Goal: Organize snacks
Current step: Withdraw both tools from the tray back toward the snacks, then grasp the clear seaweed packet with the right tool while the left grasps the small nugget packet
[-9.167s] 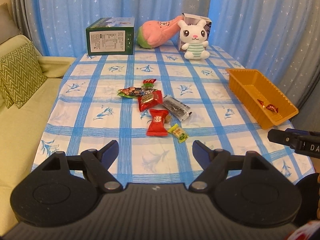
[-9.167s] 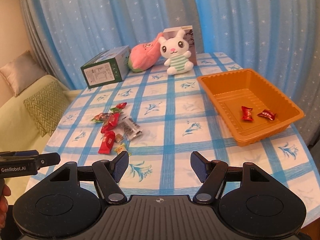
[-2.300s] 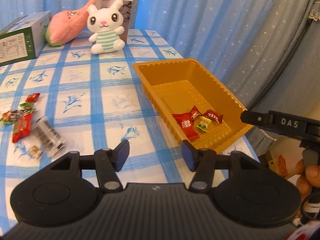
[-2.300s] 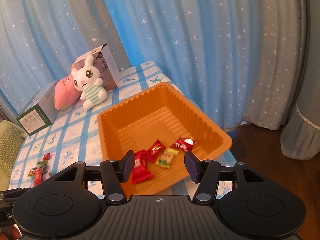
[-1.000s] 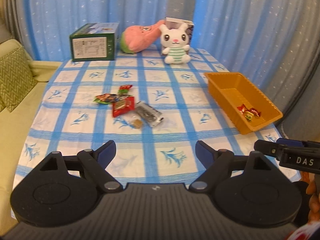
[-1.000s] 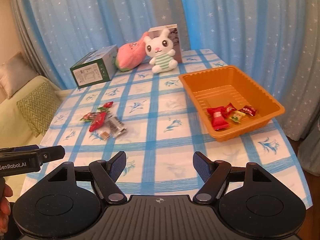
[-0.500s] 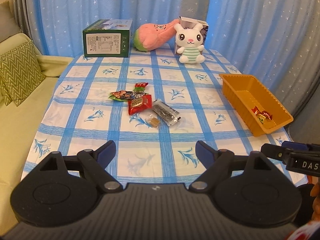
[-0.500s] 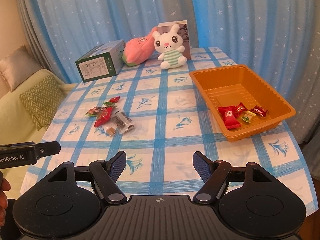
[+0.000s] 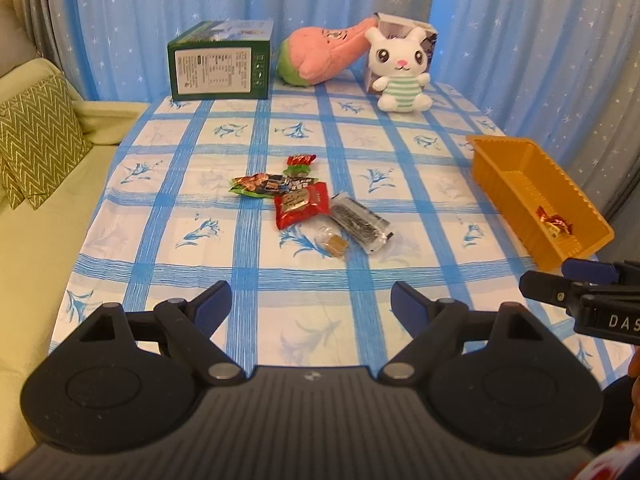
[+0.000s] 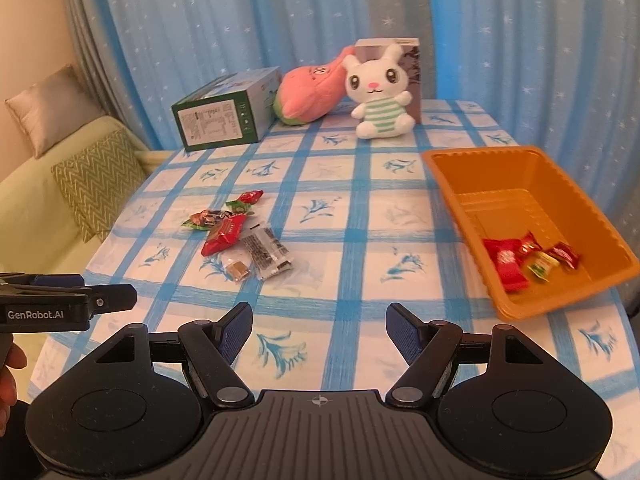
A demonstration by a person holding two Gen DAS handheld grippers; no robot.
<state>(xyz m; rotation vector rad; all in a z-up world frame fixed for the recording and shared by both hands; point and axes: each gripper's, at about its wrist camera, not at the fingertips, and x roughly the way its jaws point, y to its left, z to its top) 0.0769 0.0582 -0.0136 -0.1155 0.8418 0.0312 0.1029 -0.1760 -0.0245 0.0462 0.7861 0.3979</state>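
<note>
The left gripper and the right gripper are hovering over the near edge of the checked tablecloth, both with jaws standing apart and nothing between them. A cluster of snacks is lying mid-table. Four wrapped sweets are sitting inside the orange tray at the right side.

Blue star-speckled curtains hang across the far side; a pale green sofa sits left, carrying a green zigzag cushion; warm beige wall far left.
</note>
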